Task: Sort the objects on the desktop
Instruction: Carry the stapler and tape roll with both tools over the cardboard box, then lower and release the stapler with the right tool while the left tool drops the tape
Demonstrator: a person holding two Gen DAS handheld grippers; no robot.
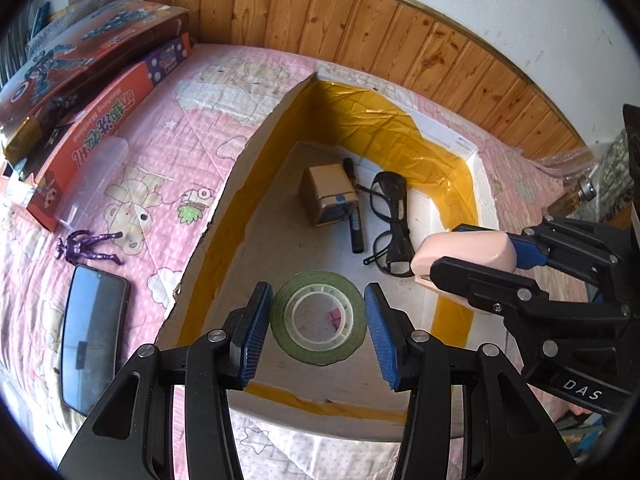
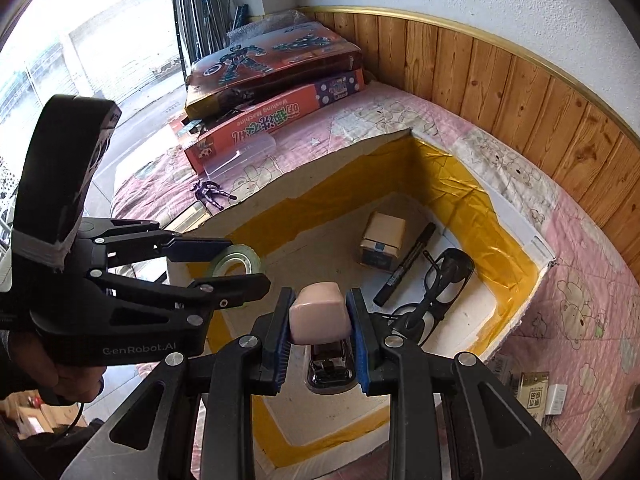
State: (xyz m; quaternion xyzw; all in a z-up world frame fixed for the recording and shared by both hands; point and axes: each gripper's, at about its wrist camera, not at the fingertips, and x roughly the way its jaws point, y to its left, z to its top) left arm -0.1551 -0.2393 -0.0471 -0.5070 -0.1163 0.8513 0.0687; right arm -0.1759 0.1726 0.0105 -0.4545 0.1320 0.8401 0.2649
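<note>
Both grippers hang over the box (image 1: 486, 204): the left gripper (image 1: 318, 332) squeezes the tape roll (image 1: 318, 320), the right gripper (image 2: 319, 340) squeezes the pink stapler (image 2: 318, 314).

1. "GenRobot.AI" in pale letters on the black body of the left gripper (image 2: 236, 267).
2. "DAS" on the body of the right gripper (image 1: 472, 258).
3. "Washing Machine", beside large Chinese characters, on the orange box (image 2: 272, 120).

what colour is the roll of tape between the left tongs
Green tape on a clear core, best in the left wrist view.
</note>
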